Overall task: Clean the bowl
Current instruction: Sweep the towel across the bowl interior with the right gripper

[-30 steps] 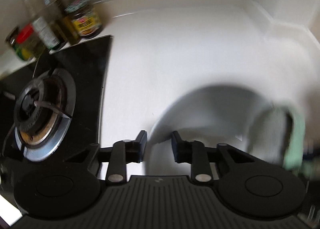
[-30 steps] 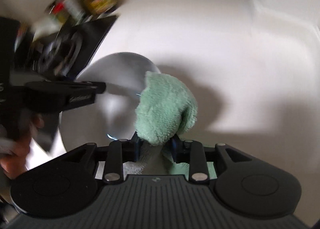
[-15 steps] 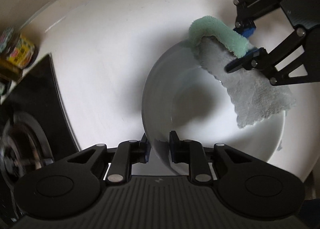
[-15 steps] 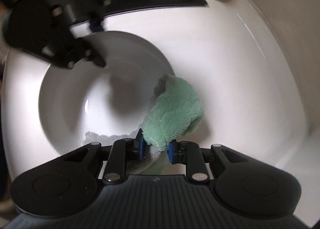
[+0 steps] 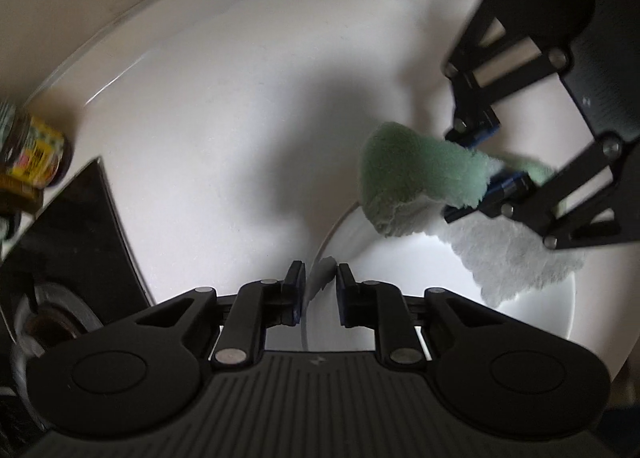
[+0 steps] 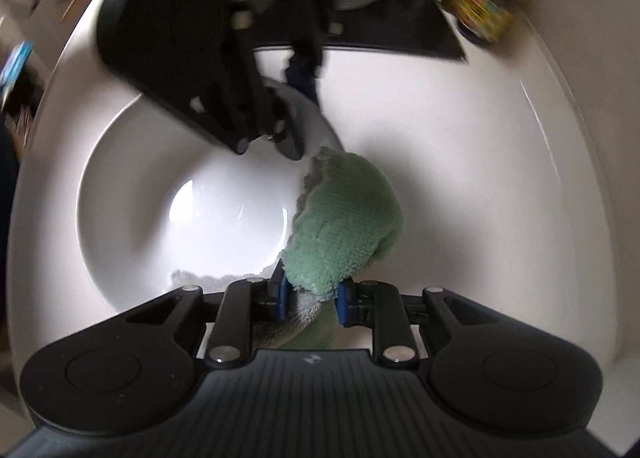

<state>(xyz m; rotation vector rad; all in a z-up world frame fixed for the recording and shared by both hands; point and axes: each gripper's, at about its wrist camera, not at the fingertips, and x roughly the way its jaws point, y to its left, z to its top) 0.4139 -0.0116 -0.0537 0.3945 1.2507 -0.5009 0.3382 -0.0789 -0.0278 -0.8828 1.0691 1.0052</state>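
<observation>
Both grippers rolled; right gripper (image 6: 310, 300) closing on cloth (image 6: 344, 234) over bowl (image 6: 132, 162).

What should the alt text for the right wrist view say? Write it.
The right gripper, jaws closing, pinches a green cloth at the rim of a white bowl. The left gripper straddles the far rim.

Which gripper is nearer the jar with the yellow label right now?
Left. The left gripper straddles the bowl rim on the jar side; the right gripper, holding the green cloth, is farther across.
</observation>
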